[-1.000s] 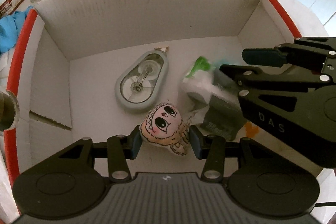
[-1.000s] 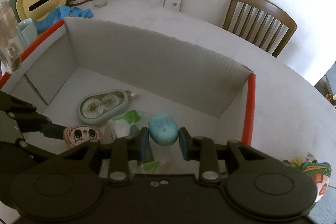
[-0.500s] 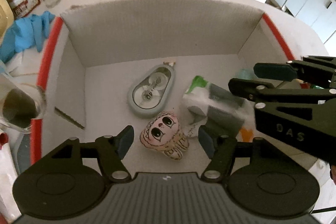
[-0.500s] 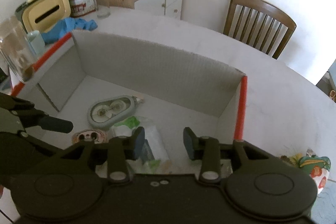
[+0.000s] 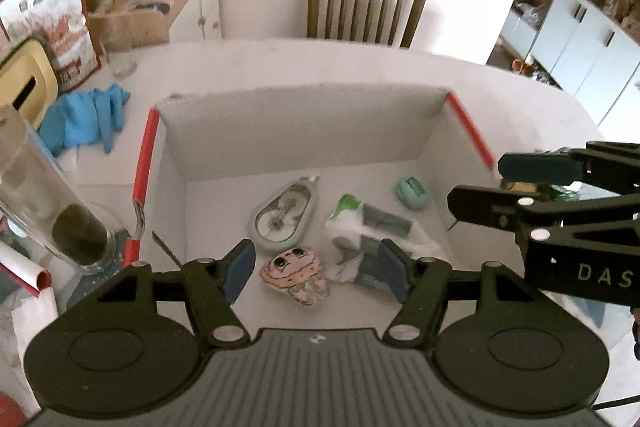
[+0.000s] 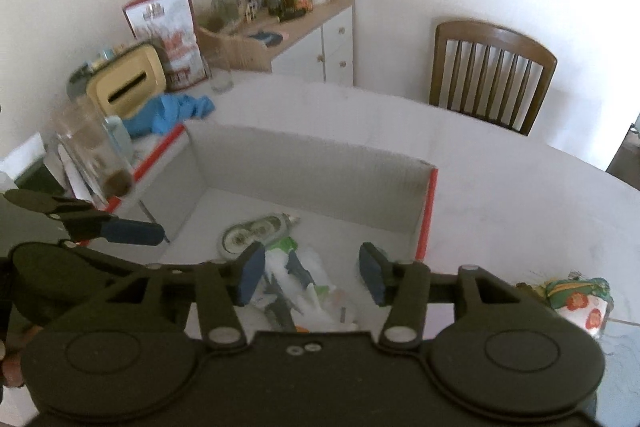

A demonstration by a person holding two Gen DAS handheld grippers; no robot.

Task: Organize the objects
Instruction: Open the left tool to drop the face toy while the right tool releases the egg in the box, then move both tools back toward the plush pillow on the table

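Observation:
A white cardboard box (image 5: pixel 304 135) with red edges sits on the table. Inside lie a grey correction-tape dispenser (image 5: pixel 285 215), a pink cartoon-face toy (image 5: pixel 294 273), a crumpled plastic packet (image 5: pixel 372 235) and a teal oval object (image 5: pixel 413 191) at the far right. My left gripper (image 5: pixel 316 273) is open and empty, raised above the toy. My right gripper (image 6: pixel 312 273) is open and empty above the box; it also shows in the left wrist view (image 5: pixel 520 183). In the right wrist view the box (image 6: pixel 312 163), dispenser (image 6: pixel 260 229) and packet (image 6: pixel 308 279) show.
A tall glass (image 5: pixel 52 203) stands just left of the box. A blue cloth (image 5: pixel 86 117), a yellow container (image 5: pixel 24 87) and a snack bag (image 5: pixel 56 23) lie at the back left. A wooden chair (image 5: pixel 364 3) stands behind the table. A colourful pouch (image 6: pixel 580 299) lies right of the box.
Both grippers opened, left the face toy and the teal object in the box, and rose up and back away from it.

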